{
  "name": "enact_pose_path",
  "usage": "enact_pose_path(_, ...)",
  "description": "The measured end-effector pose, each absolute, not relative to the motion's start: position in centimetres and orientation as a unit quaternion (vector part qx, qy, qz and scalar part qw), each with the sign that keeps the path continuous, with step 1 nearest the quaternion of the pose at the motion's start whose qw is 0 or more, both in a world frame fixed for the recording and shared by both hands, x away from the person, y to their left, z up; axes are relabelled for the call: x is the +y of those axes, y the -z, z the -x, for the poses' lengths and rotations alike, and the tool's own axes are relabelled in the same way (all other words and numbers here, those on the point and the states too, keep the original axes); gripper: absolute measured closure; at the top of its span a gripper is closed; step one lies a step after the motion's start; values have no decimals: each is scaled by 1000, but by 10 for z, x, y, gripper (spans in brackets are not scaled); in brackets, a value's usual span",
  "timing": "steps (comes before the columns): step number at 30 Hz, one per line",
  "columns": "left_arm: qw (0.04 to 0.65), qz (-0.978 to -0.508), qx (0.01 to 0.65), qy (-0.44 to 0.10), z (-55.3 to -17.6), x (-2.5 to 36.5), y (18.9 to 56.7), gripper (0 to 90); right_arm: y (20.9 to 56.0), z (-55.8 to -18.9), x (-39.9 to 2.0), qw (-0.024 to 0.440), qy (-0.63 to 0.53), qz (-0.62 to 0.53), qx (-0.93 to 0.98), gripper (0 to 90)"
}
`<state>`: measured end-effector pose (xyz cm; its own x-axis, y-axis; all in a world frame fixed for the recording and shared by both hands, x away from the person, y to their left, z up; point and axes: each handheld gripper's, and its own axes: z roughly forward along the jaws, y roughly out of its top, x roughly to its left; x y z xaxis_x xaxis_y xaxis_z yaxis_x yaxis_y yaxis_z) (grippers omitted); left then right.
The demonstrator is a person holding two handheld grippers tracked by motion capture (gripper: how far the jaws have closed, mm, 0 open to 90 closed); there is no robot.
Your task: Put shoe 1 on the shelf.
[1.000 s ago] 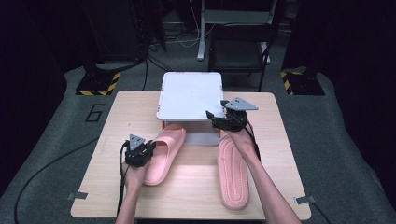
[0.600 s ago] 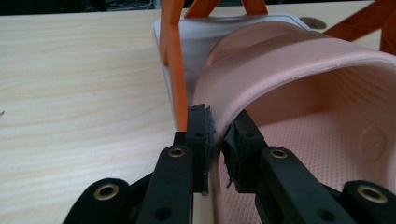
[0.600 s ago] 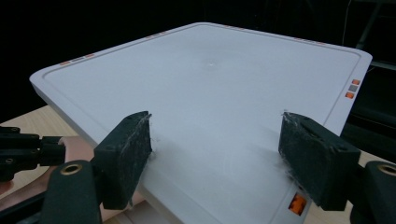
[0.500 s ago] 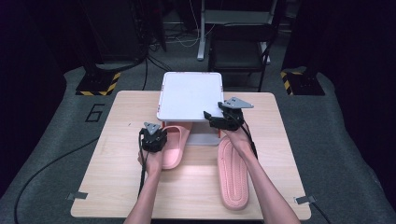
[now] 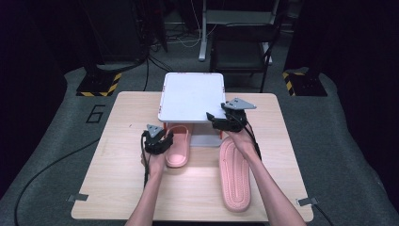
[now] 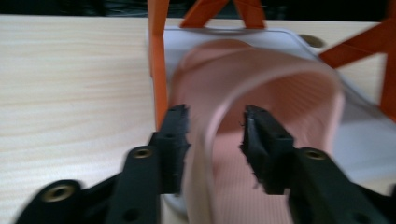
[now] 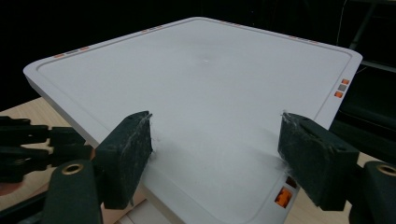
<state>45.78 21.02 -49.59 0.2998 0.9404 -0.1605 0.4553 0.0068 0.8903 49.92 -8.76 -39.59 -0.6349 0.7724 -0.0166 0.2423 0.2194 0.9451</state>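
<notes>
A pink slipper (image 5: 178, 147) lies toe-first under a white two-level rack (image 5: 190, 96) at the back of the table. My left gripper (image 5: 161, 141) holds it at the left edge. In the left gripper view the jaws of this gripper (image 6: 215, 122) close on the slipper's strap (image 6: 280, 88), beside an orange rack leg (image 6: 158, 60) and over the white lower board (image 6: 364, 140). A second pink slipper (image 5: 236, 176) lies on the table to the right. My right gripper (image 5: 219, 120) hovers open at the rack's front right corner, its jaws (image 7: 217, 126) wide apart over the white top (image 7: 201, 70).
The wooden table (image 5: 117, 155) has free room at the left and along the front. A chair (image 5: 240, 52) and cables stand on the dark floor behind the rack. Yellow-black striped blocks (image 5: 96, 87) sit on the floor at the back corners.
My left gripper has carried the slipper right and forward, from the open table to under the rack. The right gripper and the second slipper have stayed put.
</notes>
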Motion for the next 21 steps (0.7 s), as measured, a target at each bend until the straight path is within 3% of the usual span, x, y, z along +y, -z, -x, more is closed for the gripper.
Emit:
enact_pose_path(4,486,-693,487,-214,-440,226,494,301,396,-499,-90,255,-520,-348,737,255)
enact_pose_path(5,490,-704,475,-199,-434,228,493,301,396,-499,-90,255,-520,-348,737,255)
enact_pose_path(7,495,-723,442,-191,-420,233,494,180,396,-499,-90,257,-519,-346,738,255)
enact_pose_path(10,494,-741,417,-184,-401,235,499,86,396,-499,-89,258,-520,-349,736,259)
enact_pose_path(16,457,-780,387,-181,-393,227,511,75,395,-499,-90,256,-518,-349,738,261)
enact_pose_path(21,427,-797,387,-181,-400,216,517,144,395,-499,-90,255,-518,-349,738,262)
